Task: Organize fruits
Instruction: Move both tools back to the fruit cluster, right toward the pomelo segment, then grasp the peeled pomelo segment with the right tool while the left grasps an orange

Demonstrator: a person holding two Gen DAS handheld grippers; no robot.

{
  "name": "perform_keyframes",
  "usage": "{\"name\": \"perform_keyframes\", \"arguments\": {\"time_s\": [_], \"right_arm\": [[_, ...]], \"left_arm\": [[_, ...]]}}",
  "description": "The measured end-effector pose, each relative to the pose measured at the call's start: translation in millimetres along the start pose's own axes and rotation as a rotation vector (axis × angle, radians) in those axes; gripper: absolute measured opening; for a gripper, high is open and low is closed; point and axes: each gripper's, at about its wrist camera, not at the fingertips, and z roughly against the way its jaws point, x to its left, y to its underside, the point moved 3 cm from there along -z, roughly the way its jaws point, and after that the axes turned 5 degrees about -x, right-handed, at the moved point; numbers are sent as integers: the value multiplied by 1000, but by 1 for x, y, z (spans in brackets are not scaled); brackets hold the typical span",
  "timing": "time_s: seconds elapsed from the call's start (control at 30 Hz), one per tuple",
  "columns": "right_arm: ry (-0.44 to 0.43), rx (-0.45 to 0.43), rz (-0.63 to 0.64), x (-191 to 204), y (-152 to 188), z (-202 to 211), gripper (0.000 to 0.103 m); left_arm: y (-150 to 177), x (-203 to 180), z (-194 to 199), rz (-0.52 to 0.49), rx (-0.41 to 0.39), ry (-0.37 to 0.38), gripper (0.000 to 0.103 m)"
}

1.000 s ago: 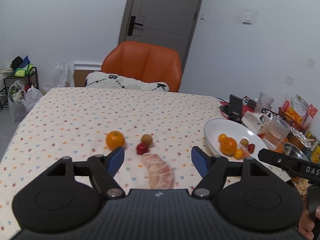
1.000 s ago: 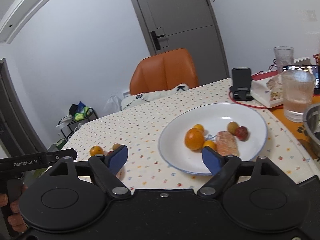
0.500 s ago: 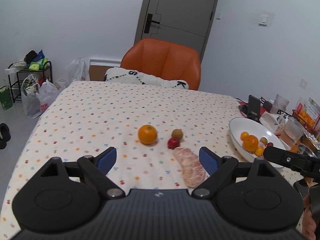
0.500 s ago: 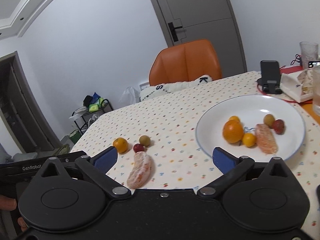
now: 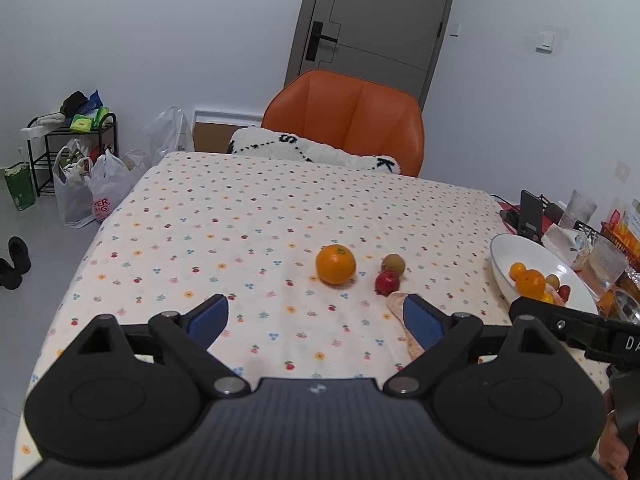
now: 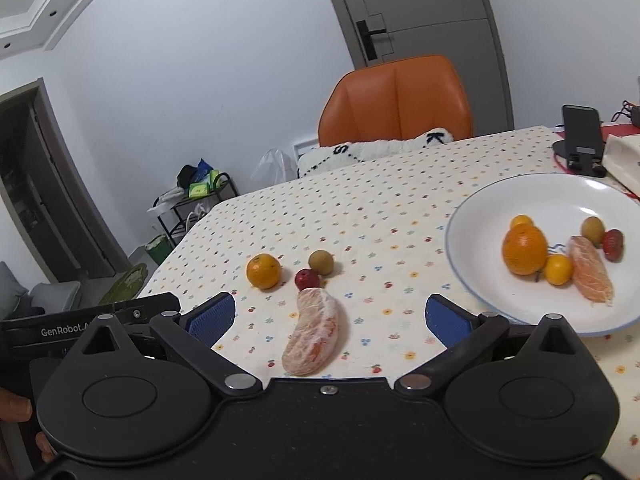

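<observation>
Left gripper (image 5: 316, 316): fingers spread wide, nothing between them, held above the tabletop (image 5: 224, 216) with its dotted cloth. Right gripper (image 6: 330, 314): fingers likewise released and empty.

Loose fruit on the cloth — an orange (image 6: 263, 271), a small brown-green fruit (image 6: 321, 262), a small red fruit (image 6: 307, 279) just beside it, and a peeled citrus segment (image 6: 314, 330) lying nearest the right gripper, its tip close to the red fruit. In the left wrist view the segment is mostly hidden behind the right-hand finger (image 5: 422, 320).

White plate (image 6: 480, 216), well right of the loose group, holds a large orange, two small yellow-orange fruits, a brown-green fruit, a red one — possibly a lychee, the view is soft — and a second peeled segment (image 6: 591, 274).

Orange chair (image 6: 394, 100) stands at the far edge.
</observation>
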Motion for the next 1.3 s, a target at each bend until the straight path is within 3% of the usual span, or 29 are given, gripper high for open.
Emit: {"name": "perform_keyframes", "arguments": {"time_s": [0.53,0.73,0.83,1.03,1.2,1.3], "right_arm": [[-37,129,76,32,21,-49,93],[-30,178,108,37,32,-62,77],[46,167,187,39,33,-61,39],[12,160,155,28,28,-55,35],[-5,129,143,23,21,-49,21],[-13,129,141,21,18,-49,21]], "left_arm": [[-3,23,-12,20,13,-48,93],[0,29,-18,28,26,-58,93],[1,31,-21,30,31,-60,93],[1,26,-25,26,31,-55,93],[-1,21,-27,20,20,-49,93],[-2,18,-30,15,23,-52,93]]}}
